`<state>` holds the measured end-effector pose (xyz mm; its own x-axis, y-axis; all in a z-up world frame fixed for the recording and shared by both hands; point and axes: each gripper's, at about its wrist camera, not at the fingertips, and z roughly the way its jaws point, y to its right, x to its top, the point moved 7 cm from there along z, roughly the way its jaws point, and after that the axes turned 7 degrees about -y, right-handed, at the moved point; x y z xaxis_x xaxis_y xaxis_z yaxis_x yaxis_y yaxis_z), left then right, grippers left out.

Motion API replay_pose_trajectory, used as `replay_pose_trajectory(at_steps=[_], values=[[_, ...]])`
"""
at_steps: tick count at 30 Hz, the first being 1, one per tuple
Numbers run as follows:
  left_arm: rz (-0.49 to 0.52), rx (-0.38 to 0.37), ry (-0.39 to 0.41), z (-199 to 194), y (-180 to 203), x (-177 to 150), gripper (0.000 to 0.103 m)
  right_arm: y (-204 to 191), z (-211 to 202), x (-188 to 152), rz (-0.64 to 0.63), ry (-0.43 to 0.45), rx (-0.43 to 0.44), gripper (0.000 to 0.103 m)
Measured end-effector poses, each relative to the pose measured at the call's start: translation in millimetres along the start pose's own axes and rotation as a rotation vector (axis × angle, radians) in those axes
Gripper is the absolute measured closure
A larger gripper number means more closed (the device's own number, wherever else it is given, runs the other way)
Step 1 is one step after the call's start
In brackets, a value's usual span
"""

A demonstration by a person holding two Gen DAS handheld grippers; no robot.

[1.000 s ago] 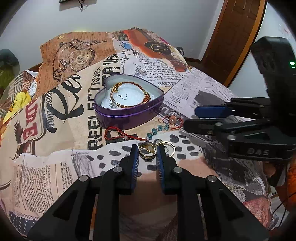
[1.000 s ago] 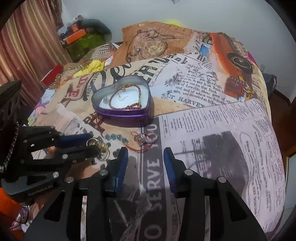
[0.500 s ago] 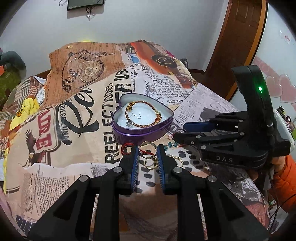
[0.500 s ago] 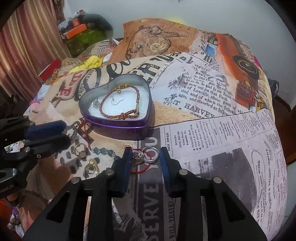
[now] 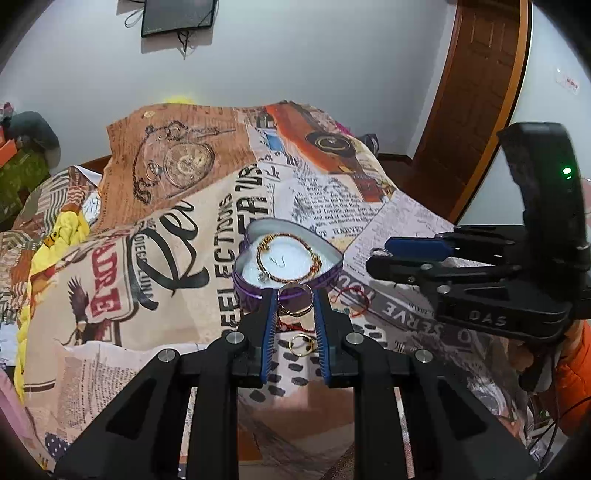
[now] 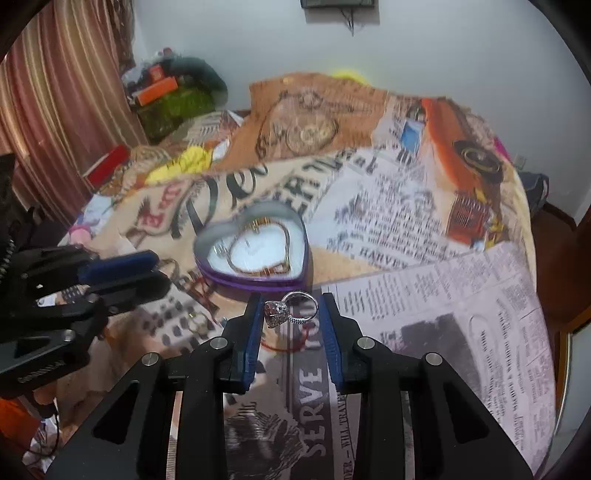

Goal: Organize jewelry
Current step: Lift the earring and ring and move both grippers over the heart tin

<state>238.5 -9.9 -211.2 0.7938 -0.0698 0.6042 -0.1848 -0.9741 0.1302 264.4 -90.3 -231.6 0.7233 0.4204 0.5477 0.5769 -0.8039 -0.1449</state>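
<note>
Gripping rings, claws [image 5: 294, 306] [image 6: 291, 314] near tin [image 5: 255, 295] rim.

My view takes in a bed under a newspaper-print bedspread [image 5: 177, 236] showing a pocket watch and an orange car. A crumpled yellow cloth [image 5: 70, 229] lies at its left edge. A dark wall-mounted screen [image 5: 177, 14] hangs on the white wall, beside a brown wooden door [image 5: 476, 96]. Striped brown curtains [image 6: 55, 110] hang left, near an orange box [image 6: 157, 90].

Your gold ring [image 5: 295, 302] and jewelled silver ring [image 6: 291, 309] hang pinched above the bed. The purple heart-shaped tin [image 5: 255, 291] lies open, a beaded bracelet [image 5: 291, 258] coiled inside.
</note>
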Motion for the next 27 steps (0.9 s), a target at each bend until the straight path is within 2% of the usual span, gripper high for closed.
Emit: replay_pose_trajectory(at_steps=[6,13,19,27], values=[[-0.009,0.014,0.033,-7.4,-6.5,11.8,0.084,-6.1,-14.3,15.7,-0.001,0.058,0.001,0.075],[-0.026,0.020,0.059,-7.6,-16.9,25.2,0.084,-12.6,-12.0,27.5,-0.005,0.079,0.017,0.075],[-0.040,0.019,0.044,6.2,-29.2,30.0,0.084,-15.0,8.2,33.3,-0.017,0.052,0.017,0.075],[-0.059,-0.003,-0.027,37.3,-37.3,21.7,0.084,-12.7,35.3,31.5,-0.025,-0.012,0.021,0.075]])
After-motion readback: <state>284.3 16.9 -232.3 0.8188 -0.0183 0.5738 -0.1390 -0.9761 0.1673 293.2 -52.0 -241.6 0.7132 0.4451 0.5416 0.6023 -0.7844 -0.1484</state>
